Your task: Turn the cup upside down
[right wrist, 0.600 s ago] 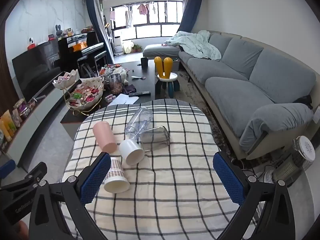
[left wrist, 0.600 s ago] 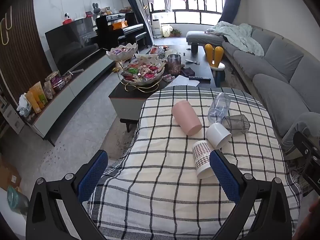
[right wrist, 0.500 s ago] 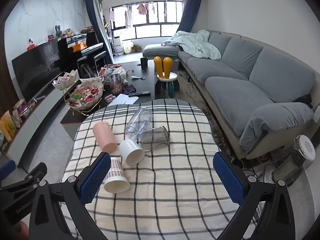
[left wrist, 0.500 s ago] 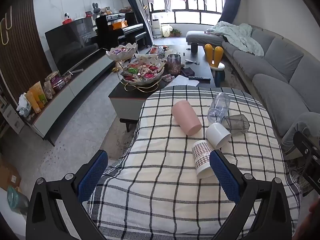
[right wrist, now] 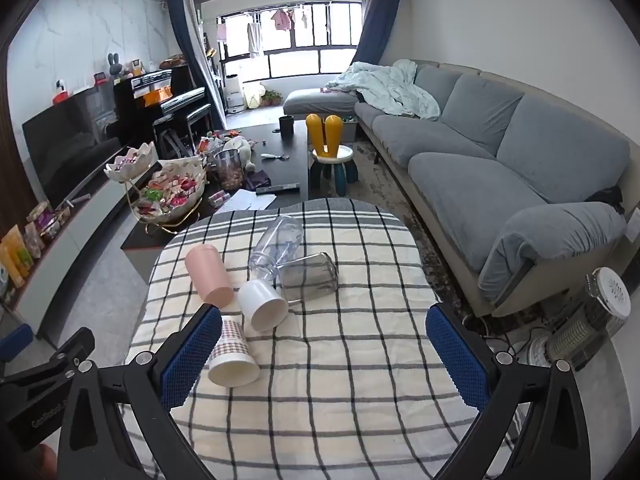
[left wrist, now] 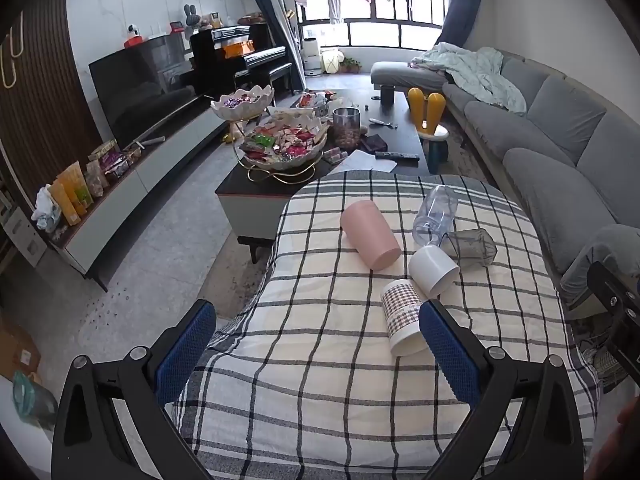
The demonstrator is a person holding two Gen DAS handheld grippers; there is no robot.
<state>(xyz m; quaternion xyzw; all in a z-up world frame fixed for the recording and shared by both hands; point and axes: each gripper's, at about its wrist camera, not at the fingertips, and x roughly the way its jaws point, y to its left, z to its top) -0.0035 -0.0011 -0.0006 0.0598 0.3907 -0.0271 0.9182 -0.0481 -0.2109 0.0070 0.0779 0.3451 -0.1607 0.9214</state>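
Several cups lie on their sides on a table with a checked cloth: a pink cup, a white cup, a houndstooth paper cup, a clear cup and a smoky grey cup. My left gripper is open and empty, its right finger beside the paper cup. My right gripper is open and empty above the near side of the table, its left finger close to the paper cup.
A dark coffee table with snack bowls stands beyond the checked table. A grey sofa runs along the right. A TV and low cabinet line the left wall. A small fan heater stands on the floor at right.
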